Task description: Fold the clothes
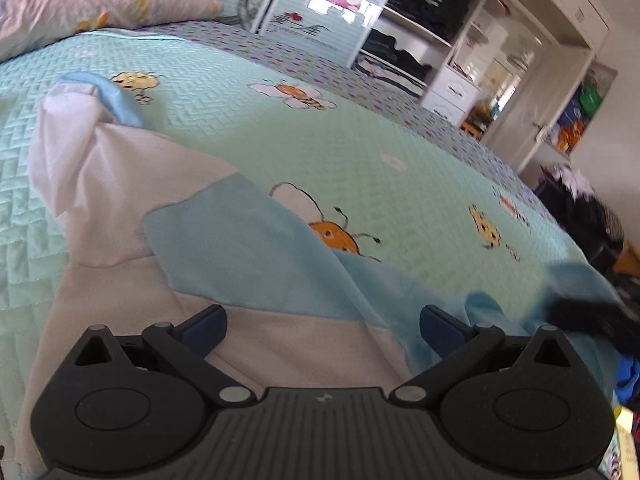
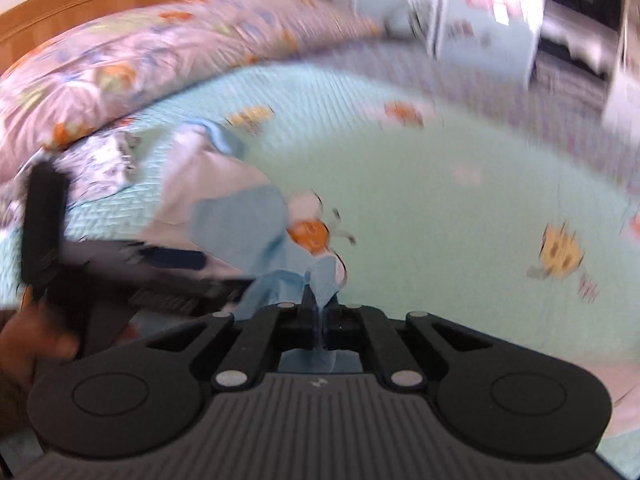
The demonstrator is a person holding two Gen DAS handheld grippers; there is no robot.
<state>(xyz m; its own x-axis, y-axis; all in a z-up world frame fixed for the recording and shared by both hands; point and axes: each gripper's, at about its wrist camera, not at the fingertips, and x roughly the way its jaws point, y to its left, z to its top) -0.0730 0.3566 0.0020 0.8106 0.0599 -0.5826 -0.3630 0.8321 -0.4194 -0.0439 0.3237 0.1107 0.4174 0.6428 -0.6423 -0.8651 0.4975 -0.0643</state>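
Pinching a light-blue fold of the garment, the right gripper is clenched (view blurred), while the left gripper hovers spread wide above the bedspread.

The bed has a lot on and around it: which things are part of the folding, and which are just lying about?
Part of the job:
- white and blue garment
- right gripper, shut on its blue edge
- left gripper, open over the garment

Just lying about:
- floral pillow
- bee-print bedspread
- wardrobe shelves
- dark clothes pile

Right wrist view motion-blurred; left tongs smeared; pillow cropped.
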